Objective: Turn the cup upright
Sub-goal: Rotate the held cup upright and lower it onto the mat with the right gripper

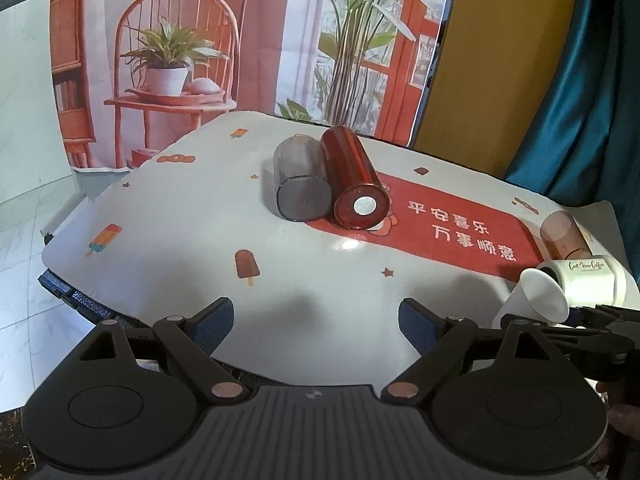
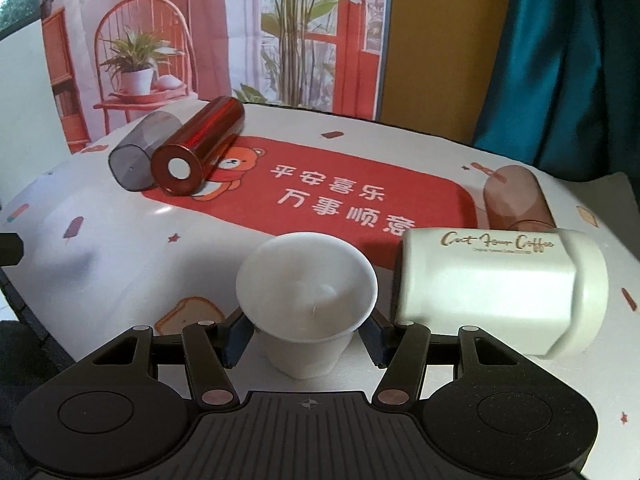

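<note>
A small white flared cup (image 2: pixel 306 300) stands upright between the pads of my right gripper (image 2: pixel 306 340), mouth up; the pads flank its lower body and seem to touch it. The same cup (image 1: pixel 538 296) shows at the right edge of the left wrist view, with the right gripper (image 1: pixel 576 320) at it. My left gripper (image 1: pixel 316 322) is open and empty above the near table edge. A red cup (image 1: pixel 354 178) and a grey cup (image 1: pixel 300 180) lie on their sides side by side in the middle.
A white "Cat Four Coffee" mug (image 2: pixel 500 292) lies on its side just right of the white cup. A brown translucent cup (image 2: pixel 516 198) lies behind it. The tablecloth (image 1: pixel 180 240) has a red panel with characters. A printed backdrop and teal curtain stand behind.
</note>
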Tool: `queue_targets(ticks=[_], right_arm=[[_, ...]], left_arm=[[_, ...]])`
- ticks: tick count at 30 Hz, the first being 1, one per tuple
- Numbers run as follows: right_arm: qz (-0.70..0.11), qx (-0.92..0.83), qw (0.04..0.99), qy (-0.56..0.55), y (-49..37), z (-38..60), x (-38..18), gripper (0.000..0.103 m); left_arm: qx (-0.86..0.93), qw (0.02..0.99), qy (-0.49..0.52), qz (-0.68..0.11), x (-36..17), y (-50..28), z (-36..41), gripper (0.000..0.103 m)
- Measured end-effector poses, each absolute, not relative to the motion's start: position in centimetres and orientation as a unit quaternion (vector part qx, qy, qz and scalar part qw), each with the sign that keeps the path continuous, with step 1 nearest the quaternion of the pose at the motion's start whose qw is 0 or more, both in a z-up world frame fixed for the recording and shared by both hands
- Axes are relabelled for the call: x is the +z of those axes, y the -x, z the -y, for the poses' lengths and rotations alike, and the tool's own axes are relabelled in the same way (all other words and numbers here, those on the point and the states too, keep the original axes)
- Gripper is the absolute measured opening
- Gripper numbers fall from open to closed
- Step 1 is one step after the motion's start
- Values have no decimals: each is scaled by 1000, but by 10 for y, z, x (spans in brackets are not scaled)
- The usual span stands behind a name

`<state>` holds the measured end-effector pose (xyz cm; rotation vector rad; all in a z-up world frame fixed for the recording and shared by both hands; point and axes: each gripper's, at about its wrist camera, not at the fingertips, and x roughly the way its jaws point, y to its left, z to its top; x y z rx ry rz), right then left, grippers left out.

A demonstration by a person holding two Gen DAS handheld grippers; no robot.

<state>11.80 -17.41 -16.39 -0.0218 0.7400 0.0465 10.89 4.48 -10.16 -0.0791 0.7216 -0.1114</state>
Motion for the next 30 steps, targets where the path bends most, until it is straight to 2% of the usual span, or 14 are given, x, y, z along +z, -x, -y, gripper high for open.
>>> queue_targets(ticks=[9, 11, 12, 13, 14, 16, 18, 25, 30], right_arm=[[-364, 12, 931, 10, -118, 177, -164, 56], [-378, 16, 926, 2, -119, 178, -162, 71], [-379, 20, 925, -4, -117, 178, -159, 74], [-378, 24, 926, -8, -115, 179, -155, 80], [-377, 23, 926, -10, -112, 180, -149, 90], [-376, 13, 926, -10, -108, 184, -138, 98], [-380, 13, 925, -21, -103, 190, -125, 102], [-396, -22, 918, -29, -76, 207, -89, 103], [-406, -33, 911, -72, -52, 215, -73, 103]], left_arm=[[-55, 932, 33, -355, -102, -108, -44, 91], [-56, 933, 32, -355, -101, -108, -43, 91], [-56, 933, 28, -355, -100, -108, -42, 91], [-56, 933, 22, -355, -99, -108, -40, 92], [-58, 933, 17, -353, -97, -108, -39, 94], [-66, 934, 8, -350, -91, -109, -35, 97], [-74, 937, -6, -343, -81, -109, -30, 97], [-91, 941, -43, -325, -38, -103, -14, 103], [-97, 937, -58, -330, -24, -89, -5, 103]])
